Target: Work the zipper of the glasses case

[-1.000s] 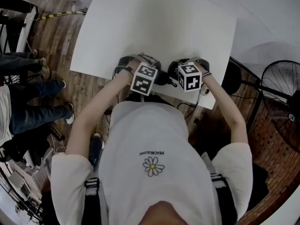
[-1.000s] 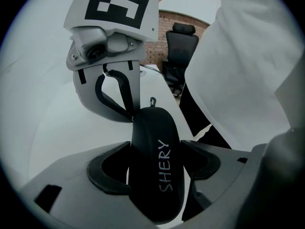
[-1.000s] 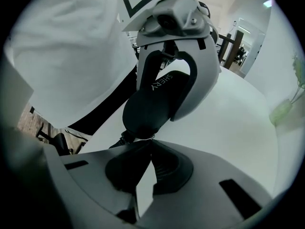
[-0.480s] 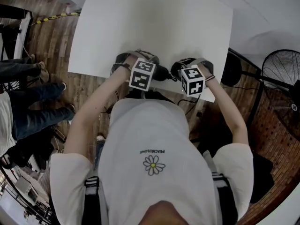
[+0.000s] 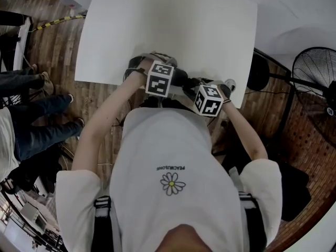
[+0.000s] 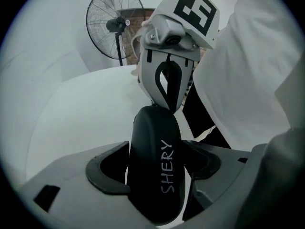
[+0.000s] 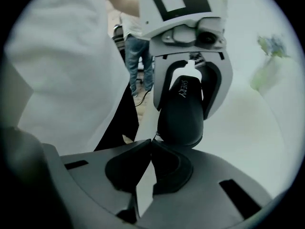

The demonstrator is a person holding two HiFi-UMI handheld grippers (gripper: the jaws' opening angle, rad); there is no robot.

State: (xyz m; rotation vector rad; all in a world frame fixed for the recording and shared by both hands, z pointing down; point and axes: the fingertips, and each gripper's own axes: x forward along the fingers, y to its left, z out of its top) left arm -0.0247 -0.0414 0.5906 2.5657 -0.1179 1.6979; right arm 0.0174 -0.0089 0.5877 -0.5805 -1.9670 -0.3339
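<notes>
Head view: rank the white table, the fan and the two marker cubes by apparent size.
1. White table
2. Fan
3. Left marker cube and right marker cube look alike; I won't rank them.

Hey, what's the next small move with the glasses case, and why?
Probably draw the right gripper slowly along the glasses case: its jaws are shut at its near end, seemingly on the zipper pull, while the left gripper clamps the case steady.

"SHERY", white lettering on black glasses case [image 6: 155,171]; shirt [image 5: 168,140] print above daisy [image 5: 171,185] illegible
</notes>
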